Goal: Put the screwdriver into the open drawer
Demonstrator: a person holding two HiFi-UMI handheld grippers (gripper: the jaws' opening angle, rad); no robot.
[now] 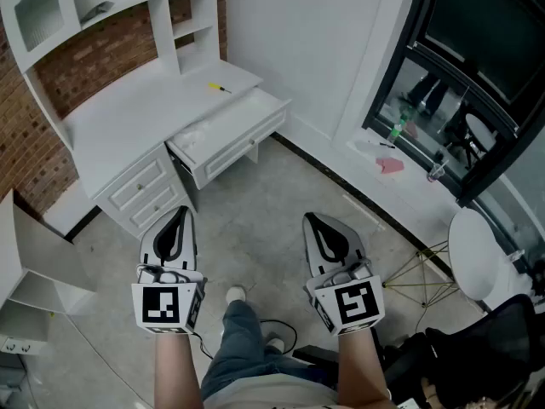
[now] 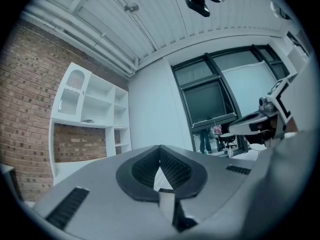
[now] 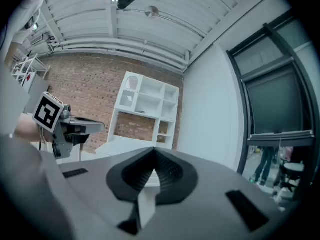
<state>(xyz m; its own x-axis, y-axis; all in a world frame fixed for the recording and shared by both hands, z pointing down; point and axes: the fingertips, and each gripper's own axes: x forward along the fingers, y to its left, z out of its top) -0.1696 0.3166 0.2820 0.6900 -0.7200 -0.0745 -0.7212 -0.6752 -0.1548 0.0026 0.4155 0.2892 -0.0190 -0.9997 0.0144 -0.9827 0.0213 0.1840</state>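
Note:
A small yellow-handled screwdriver [image 1: 219, 87] lies on the white desk top [image 1: 128, 109], near its right end. Just below it the desk's wide drawer [image 1: 228, 133] stands pulled out. Both grippers hang level in front of the person, well short of the desk. My left gripper [image 1: 181, 212] is shut with nothing in it, its tips meeting in the left gripper view [image 2: 160, 148]. My right gripper [image 1: 309, 219] is shut and empty as well [image 3: 153, 150]. The screwdriver does not show in either gripper view.
A white hutch [image 1: 102, 7] rises over the desk against a brick wall. A dark window [image 1: 460, 83] on the right has a pink object [image 1: 391, 166] and a green bottle [image 1: 396, 130] on its sill. Nearby are a white round seat [image 1: 477, 258], a wire stand [image 1: 421, 275] and a black chair [image 1: 502, 348].

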